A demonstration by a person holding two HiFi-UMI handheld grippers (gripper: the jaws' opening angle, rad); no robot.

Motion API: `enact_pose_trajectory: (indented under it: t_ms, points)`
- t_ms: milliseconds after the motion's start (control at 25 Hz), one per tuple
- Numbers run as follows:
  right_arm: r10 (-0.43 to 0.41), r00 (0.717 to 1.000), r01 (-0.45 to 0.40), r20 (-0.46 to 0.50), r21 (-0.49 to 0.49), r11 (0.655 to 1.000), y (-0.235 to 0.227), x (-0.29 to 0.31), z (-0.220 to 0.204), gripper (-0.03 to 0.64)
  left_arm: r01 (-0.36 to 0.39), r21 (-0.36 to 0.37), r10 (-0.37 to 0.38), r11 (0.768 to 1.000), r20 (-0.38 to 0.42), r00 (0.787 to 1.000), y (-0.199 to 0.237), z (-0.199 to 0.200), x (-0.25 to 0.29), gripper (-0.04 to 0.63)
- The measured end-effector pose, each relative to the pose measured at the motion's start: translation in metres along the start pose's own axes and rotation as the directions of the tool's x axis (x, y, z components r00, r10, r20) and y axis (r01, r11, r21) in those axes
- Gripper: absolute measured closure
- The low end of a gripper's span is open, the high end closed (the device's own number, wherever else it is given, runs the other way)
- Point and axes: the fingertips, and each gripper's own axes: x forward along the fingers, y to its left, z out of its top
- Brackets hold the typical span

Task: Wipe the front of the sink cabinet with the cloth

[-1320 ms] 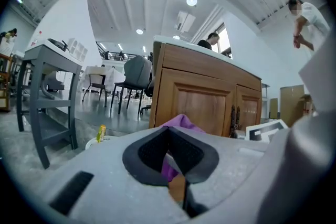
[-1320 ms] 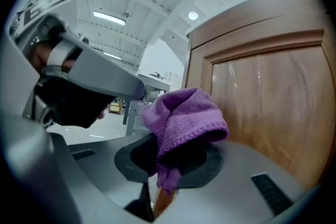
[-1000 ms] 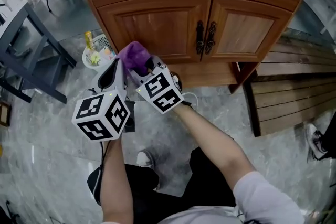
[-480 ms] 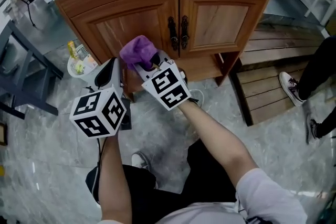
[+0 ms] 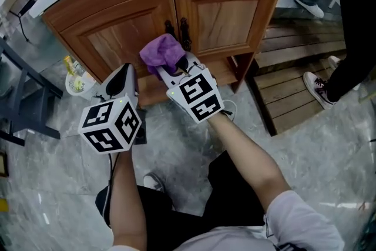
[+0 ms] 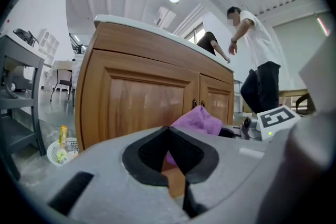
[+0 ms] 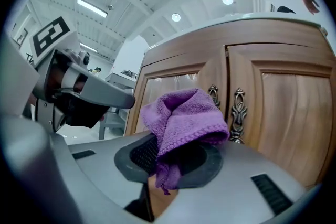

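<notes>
The wooden sink cabinet (image 5: 123,38) has two doors with dark ornate handles (image 5: 176,29) under a white countertop. A purple cloth (image 5: 164,51) is bunched in my right gripper (image 5: 171,69), which is shut on it and held up in front of the left door, just left of the handles. In the right gripper view the cloth (image 7: 181,123) drapes over the jaws of the right gripper (image 7: 168,160), with the handles (image 7: 237,113) close behind; contact with the door cannot be told. My left gripper (image 5: 126,78) hangs lower left, shut and empty (image 6: 169,131).
A white basket of bottles (image 5: 75,82) stands on the floor left of the cabinet. Wooden slats (image 5: 294,67) lie to the right, with a person's legs and shoes (image 5: 346,38) beside them. A dark frame (image 5: 17,97) stands at far left.
The right gripper has carried the cloth rightward across the left door, from its lower left part to beside the handles. The left gripper has stayed low beside it.
</notes>
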Motion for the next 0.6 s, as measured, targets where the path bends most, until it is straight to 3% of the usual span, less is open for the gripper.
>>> enact_pose_trajectory:
  t_ms: [360,600]
  points:
    - [-0.05,0.999,0.05,0.008,0.04,0.998,-0.037,-0.041,0.002,0.549,0.069,0.014,-0.069,0.998,-0.004,0.998,-0.036,-0.001,0.022,0.591]
    - [-0.136,0.991,0.136,-0.014,0.046,0.99,-0.076,-0.07,-0.009,0.549,0.141,0.038,-0.141,0.989,-0.006,0.99,-0.073,-0.003,0.038,0.591]
